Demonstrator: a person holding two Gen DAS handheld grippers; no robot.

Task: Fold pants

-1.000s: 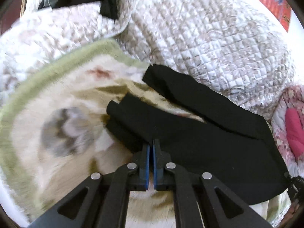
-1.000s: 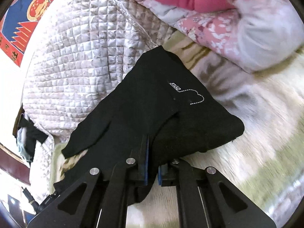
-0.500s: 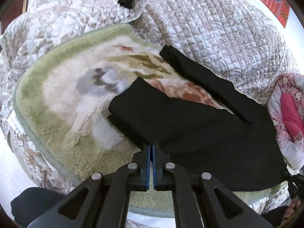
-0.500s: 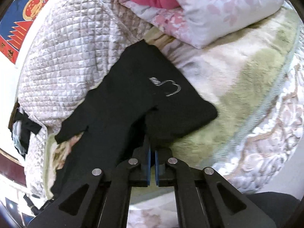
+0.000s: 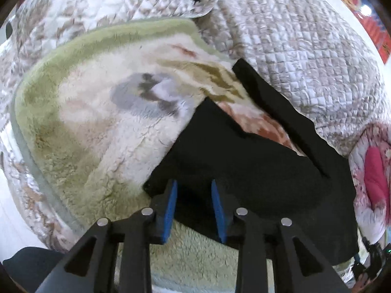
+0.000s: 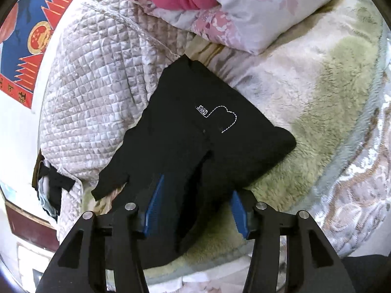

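Observation:
Black pants (image 5: pixel 256 171) lie spread on a fluffy cream and green blanket (image 5: pixel 102 127). One leg stretches toward the quilt, the other lies nearer with its end by my left gripper (image 5: pixel 194 206), which is open, the pant edge between its blue pads. In the right wrist view the pants (image 6: pixel 195 141) show a white stitched logo near the waist. My right gripper (image 6: pixel 195 210) is open wide over the near edge of the waist part, holding nothing.
A quilted beige bedspread (image 5: pixel 281 36) lies behind the blanket. A floral pillow with a pink cloth (image 6: pixel 220 7) sits beyond the waist end. Dark clothes (image 6: pixel 51 188) hang at the bed's far end. A red and blue wall hanging (image 6: pixel 27 36) is behind.
Both grippers were shut on the pants' near edge and have now opened, letting the cloth go. The pants have been pulled toward the bed's near edge.

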